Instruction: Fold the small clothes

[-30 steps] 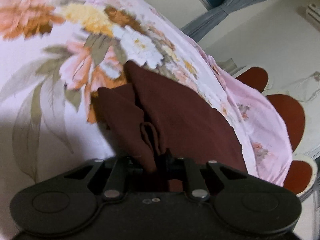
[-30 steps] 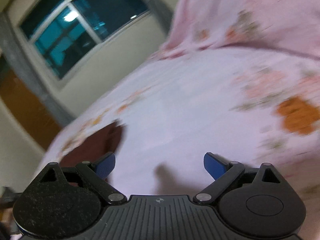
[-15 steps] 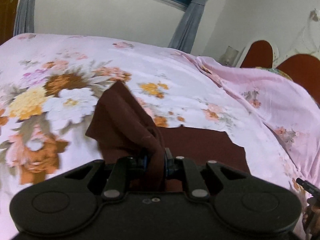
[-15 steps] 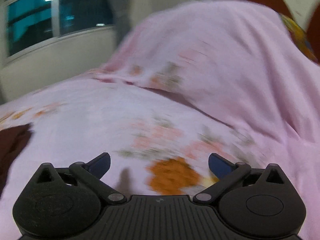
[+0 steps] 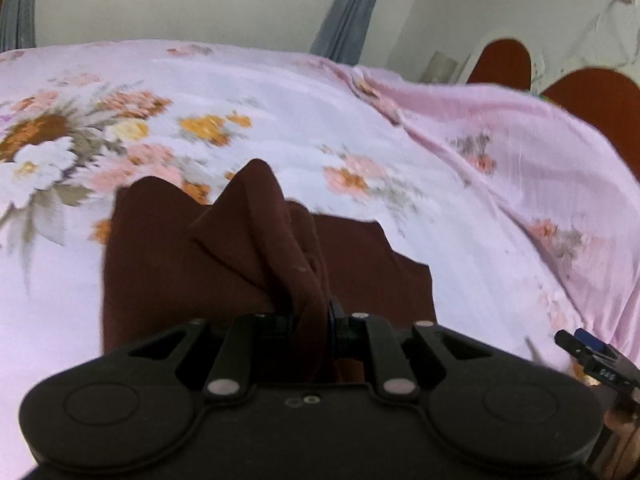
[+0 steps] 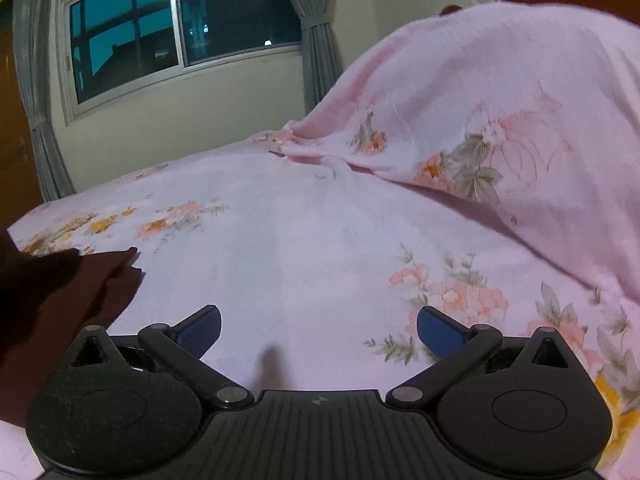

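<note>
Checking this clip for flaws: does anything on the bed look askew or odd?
Only the brown cloth: the left gripper pinches a bunched fold that peaks unevenly above the flat part. The floral sheet looks ordinary.

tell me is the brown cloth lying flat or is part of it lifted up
Partly lifted. The left gripper is shut on a bunched corner of the brown cloth, which peaks above the rest; the rest lies spread on the floral bedsheet.
</note>
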`<state>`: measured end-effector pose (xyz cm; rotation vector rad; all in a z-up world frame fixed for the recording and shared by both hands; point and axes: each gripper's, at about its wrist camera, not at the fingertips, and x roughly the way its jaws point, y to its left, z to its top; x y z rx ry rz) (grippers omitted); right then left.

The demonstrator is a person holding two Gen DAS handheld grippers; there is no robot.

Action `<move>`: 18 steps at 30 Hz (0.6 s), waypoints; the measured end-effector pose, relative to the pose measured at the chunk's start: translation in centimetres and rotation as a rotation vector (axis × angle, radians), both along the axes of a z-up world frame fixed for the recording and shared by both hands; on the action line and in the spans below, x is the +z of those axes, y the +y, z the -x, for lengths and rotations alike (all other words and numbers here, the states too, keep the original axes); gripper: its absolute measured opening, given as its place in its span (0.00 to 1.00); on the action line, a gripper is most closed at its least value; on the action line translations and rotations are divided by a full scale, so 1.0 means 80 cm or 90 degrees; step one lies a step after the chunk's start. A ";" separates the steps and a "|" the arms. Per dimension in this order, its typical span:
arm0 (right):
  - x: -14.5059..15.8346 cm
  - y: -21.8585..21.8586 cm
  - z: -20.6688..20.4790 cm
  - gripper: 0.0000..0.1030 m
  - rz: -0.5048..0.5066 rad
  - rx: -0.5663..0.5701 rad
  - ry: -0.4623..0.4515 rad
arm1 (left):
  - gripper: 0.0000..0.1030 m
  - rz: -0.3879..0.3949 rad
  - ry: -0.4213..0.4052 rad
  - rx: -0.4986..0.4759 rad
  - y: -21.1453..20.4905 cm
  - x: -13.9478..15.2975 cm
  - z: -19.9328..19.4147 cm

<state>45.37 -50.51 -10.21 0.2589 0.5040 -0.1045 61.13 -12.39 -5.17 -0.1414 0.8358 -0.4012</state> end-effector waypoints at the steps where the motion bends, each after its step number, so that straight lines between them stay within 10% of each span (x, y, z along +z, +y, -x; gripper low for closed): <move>1: -0.002 -0.004 0.002 1.00 -0.011 0.000 -0.001 | 0.13 -0.006 0.003 0.005 -0.010 -0.003 -0.001; 18: 0.000 -0.023 -0.041 1.00 -0.022 -0.023 0.011 | 0.13 -0.139 -0.071 0.052 -0.105 -0.021 0.028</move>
